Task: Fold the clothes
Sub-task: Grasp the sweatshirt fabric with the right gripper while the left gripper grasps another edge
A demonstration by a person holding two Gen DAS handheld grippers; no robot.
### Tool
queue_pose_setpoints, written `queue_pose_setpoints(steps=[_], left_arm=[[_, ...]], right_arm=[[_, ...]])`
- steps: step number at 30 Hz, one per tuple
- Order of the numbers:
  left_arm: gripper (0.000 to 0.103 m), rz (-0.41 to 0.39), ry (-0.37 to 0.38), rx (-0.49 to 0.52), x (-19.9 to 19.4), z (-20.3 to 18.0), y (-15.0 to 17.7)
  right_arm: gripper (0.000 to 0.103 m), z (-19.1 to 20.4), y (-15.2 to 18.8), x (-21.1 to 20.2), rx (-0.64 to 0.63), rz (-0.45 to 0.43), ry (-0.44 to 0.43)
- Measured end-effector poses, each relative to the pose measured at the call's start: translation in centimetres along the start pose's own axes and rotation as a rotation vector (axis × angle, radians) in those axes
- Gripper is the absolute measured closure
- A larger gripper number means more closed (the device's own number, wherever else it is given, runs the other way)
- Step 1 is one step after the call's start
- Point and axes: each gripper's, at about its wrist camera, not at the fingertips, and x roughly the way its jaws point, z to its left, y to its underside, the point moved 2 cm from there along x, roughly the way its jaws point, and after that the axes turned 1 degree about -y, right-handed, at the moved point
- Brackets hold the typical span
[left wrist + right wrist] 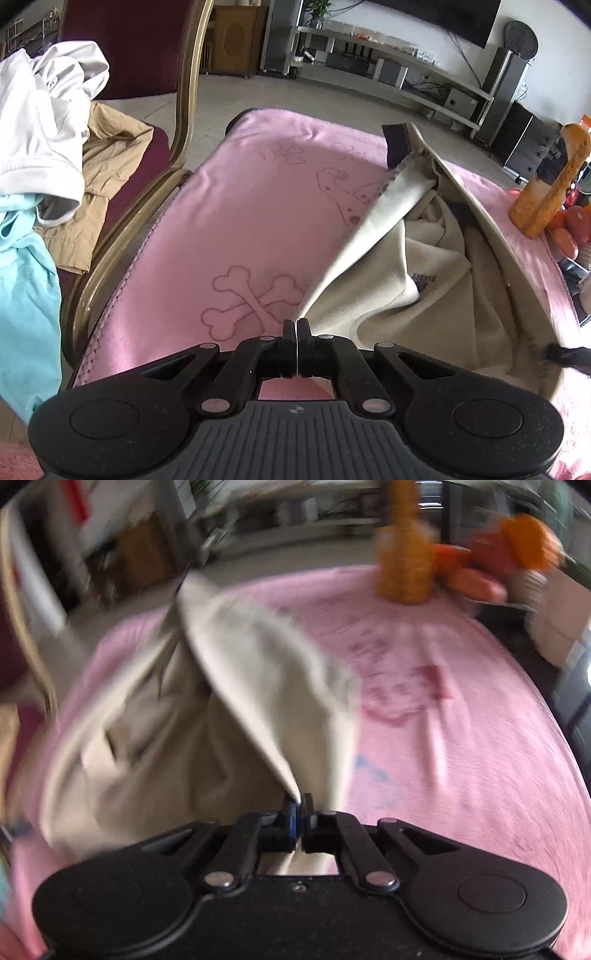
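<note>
A cream fleece garment point(436, 273) lies bunched on the pink blanket point(236, 206) that covers the table. My left gripper point(297, 325) is shut on the garment's near left edge, which stretches away as a taut flap toward a dark cuff point(397, 142). In the blurred right wrist view the same cream garment point(155, 731) fills the left half, and my right gripper point(298, 801) is shut on a corner of its fabric, with a ridge of cloth rising from the jaws. The right gripper's dark tip point(569, 356) shows at the right edge of the left wrist view.
A dark red chair point(147, 74) at the left carries a pile of white point(40, 118), tan point(107, 177) and light blue point(26, 295) clothes. An orange bottle point(554, 177) and red-orange fruit point(567, 236) stand at the table's far right. A TV bench point(388, 66) lines the back wall.
</note>
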Motion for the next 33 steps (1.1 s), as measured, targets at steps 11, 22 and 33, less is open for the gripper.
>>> queue_pose_setpoints(steps=[11,22,33], left_arm=[[0.071,0.045,0.093,-0.091,0.2,1.0,-0.2],[0.069,0.120,0.192,-0.211,5.6,2.5,-1.9],[0.082,0.178,0.371,-0.303,10.1,3.0,-2.9]], right_arm=[[0.095,-9.1,2.0,-1.7,0.367,0.073,-0.158],[0.088,-8.2,2.0,-0.7,0.371,0.120,-0.169],[0.086,-8.4,1.9,0.2,0.427,0.139,-0.195]])
